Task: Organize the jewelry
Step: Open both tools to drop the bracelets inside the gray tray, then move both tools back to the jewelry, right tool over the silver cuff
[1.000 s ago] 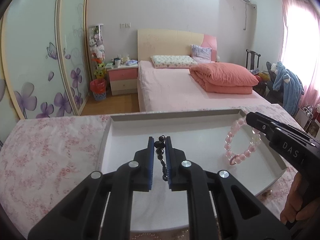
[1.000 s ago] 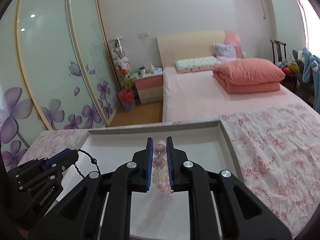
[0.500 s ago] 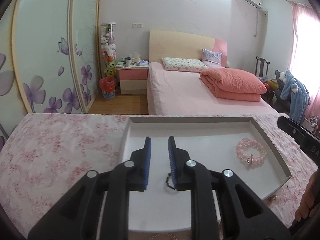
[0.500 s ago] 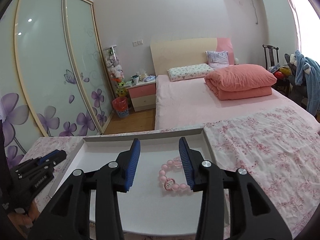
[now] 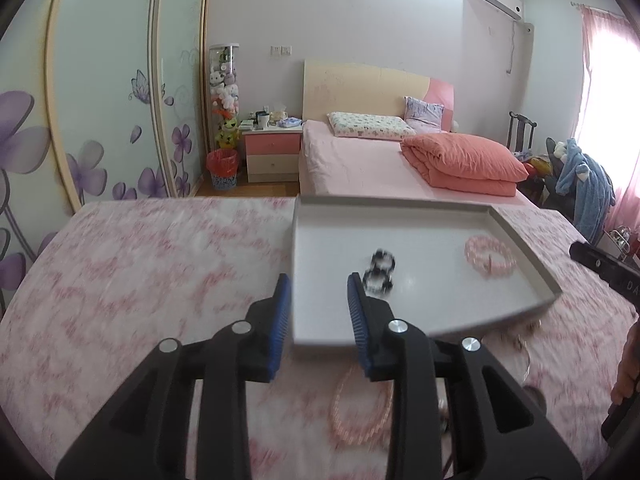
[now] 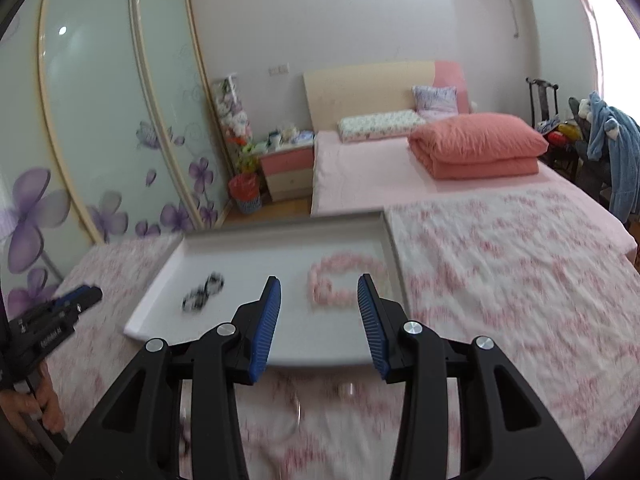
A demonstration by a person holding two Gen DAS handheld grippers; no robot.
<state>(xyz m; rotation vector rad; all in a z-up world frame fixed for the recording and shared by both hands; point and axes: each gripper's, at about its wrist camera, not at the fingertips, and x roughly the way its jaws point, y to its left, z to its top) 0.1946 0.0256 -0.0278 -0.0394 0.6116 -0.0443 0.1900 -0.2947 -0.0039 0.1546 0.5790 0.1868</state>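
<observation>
A grey tray (image 5: 524, 248) (image 6: 158, 280) lies on the pink floral cloth. A black bead bracelet (image 5: 380, 272) (image 6: 203, 291) lies in its left half. A pink bead bracelet (image 5: 490, 256) (image 6: 344, 286) lies in its right half. My left gripper (image 5: 316, 284) is open and empty above the tray's near left corner. My right gripper (image 6: 319, 286) is open and empty above the tray's near edge, just short of the pink bracelet. A second pink bracelet (image 5: 360, 406) lies on the cloth in front of the tray. The near field is blurred.
A thin ring-shaped piece (image 6: 294, 416) and small items (image 5: 528, 330) lie on the cloth near the tray's front edge. The bed with a folded orange quilt (image 5: 464, 164) lies beyond the table. Sliding wardrobe doors (image 5: 100, 92) stand at the left.
Both grippers opened and let go; the black and pink bracelets now lie in the tray. Both grippers have pulled back toward the tray's near edge and the left has shifted left.
</observation>
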